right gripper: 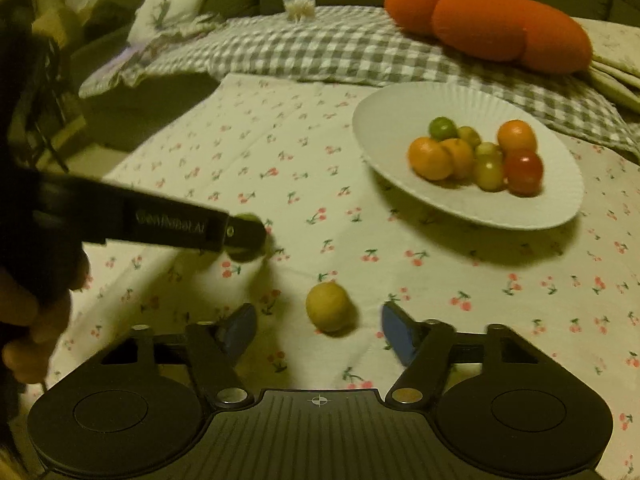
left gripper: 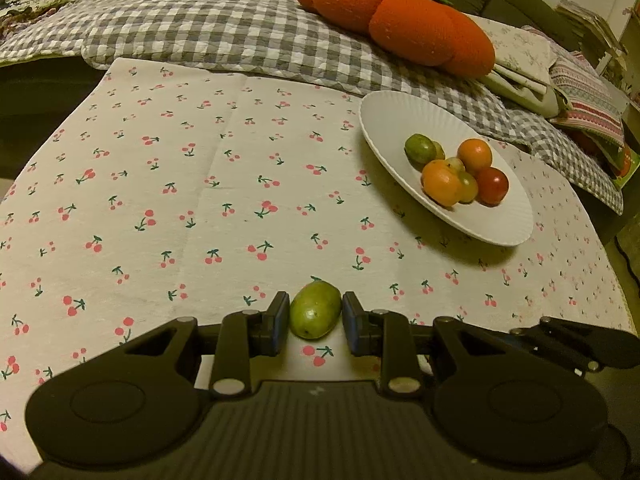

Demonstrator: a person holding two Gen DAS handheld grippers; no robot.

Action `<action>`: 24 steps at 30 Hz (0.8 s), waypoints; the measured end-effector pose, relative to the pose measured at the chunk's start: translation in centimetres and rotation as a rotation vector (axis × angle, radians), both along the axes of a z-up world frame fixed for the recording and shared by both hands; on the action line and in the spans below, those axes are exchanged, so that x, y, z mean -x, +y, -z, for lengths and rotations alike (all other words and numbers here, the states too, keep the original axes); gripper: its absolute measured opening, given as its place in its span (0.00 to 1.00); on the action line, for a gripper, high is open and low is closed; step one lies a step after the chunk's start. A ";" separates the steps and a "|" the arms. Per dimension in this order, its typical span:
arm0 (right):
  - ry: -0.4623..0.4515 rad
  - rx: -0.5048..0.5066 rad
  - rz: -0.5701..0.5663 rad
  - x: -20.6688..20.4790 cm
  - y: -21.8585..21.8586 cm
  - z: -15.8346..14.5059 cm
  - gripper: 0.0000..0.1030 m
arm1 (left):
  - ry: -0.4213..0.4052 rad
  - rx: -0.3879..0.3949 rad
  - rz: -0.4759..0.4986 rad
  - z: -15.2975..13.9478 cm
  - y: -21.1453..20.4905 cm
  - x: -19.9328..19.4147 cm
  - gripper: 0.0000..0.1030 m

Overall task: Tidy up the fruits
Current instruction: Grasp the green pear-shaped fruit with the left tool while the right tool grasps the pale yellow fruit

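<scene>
Plate (left gripper: 384, 120) w/ fruits (left gripper: 456, 172) nearby; orange cushion (left gripper: 400, 20) behind; cherry-print cloth (left gripper: 200, 200) underneath

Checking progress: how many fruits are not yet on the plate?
2. A green fruit is gripped in the left tool; a yellow fruit lies on the cloth between the open right tool fingers. Others may lie outside both views.

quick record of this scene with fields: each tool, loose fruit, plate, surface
left tool: fingers on either side of a green fruit, about touching it
right tool: open, a yellow fruit on the cloth between its fingers, untouched
plate: white, holding a pile of orange, green and red fruits
surface: cherry-print cloth
behind: orange cushion on a checked blanket
</scene>
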State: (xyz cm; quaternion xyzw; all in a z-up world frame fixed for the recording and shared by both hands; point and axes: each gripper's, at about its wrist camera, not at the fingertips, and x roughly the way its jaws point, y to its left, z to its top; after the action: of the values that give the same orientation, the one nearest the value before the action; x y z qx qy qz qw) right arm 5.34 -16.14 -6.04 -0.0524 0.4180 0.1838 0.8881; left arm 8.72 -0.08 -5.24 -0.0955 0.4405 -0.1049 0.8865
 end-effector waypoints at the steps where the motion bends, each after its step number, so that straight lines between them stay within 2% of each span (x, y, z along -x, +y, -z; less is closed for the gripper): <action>1: -0.017 0.017 -0.001 0.0 0.2 0.1 0.48 | -0.001 0.000 0.000 0.0 0.0 0.0 0.26; 2: -0.028 0.030 -0.001 0.0 0.4 0.0 0.36 | -0.001 -0.001 0.001 0.0 0.0 0.0 0.26; 4: -0.018 -0.001 0.008 -0.3 0.2 0.0 0.22 | -0.002 -0.002 0.001 0.0 -0.1 0.1 0.26; 15: -0.027 -0.004 0.028 -0.1 0.0 -0.6 0.22 | -0.016 0.011 0.006 -0.6 -0.2 0.3 0.26; 24: -0.082 -0.065 0.045 0.6 -1.1 -3.4 0.22 | -0.050 0.044 0.014 -2.2 -0.5 0.6 0.26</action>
State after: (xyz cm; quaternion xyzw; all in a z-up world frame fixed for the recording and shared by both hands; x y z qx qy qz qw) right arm 4.69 -17.21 -2.60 -0.0215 0.3764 0.1749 0.9095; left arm 8.17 -0.59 -3.00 -0.1094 0.4166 -0.1232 0.8940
